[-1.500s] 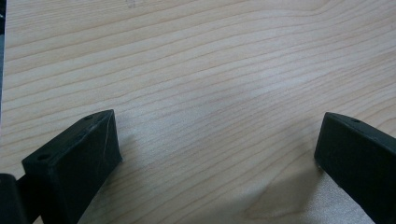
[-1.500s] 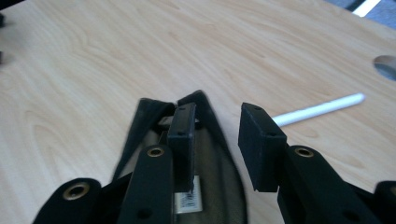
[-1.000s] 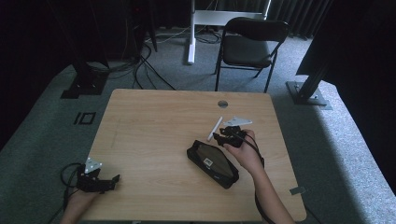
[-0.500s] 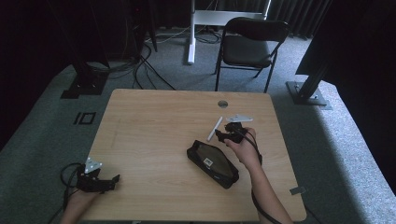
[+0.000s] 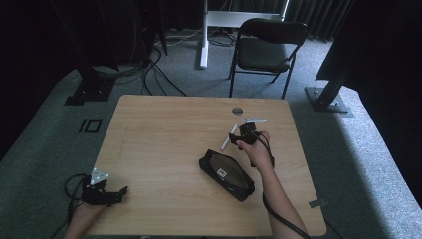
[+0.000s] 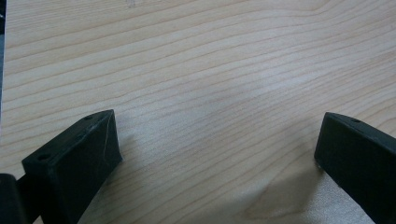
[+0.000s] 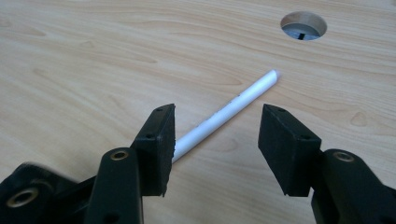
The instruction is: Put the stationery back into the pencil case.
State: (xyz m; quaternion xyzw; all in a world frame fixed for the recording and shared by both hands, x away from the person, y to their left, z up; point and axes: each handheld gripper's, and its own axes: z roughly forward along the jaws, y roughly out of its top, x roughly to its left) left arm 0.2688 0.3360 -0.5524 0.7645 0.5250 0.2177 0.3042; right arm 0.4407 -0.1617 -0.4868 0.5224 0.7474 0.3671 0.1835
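A white pen [image 5: 229, 137] [image 7: 233, 105] lies flat on the wooden table [image 5: 164, 139], just past a black zip pouch [image 5: 226, 174]. My right gripper [image 5: 238, 138] [image 7: 217, 119] hangs low over the pen's near end. Its jaws have just been opening and stand apart, with the pen running between them from beside the left pad; neither pad presses on it. My left gripper [image 5: 119, 191] [image 6: 217, 135] rests at the table's near left corner, its jaws wide open over bare wood.
A round cable hole [image 5: 237, 110] [image 7: 303, 24] sits in the table just beyond the pen. A black chair [image 5: 268, 45] stands behind the far edge. Cables and stand feet lie on the grey carpet at the left.
My right hand has shifted a little farther up the table, away from the pouch. The pen lies where it was, and the left gripper has not moved.
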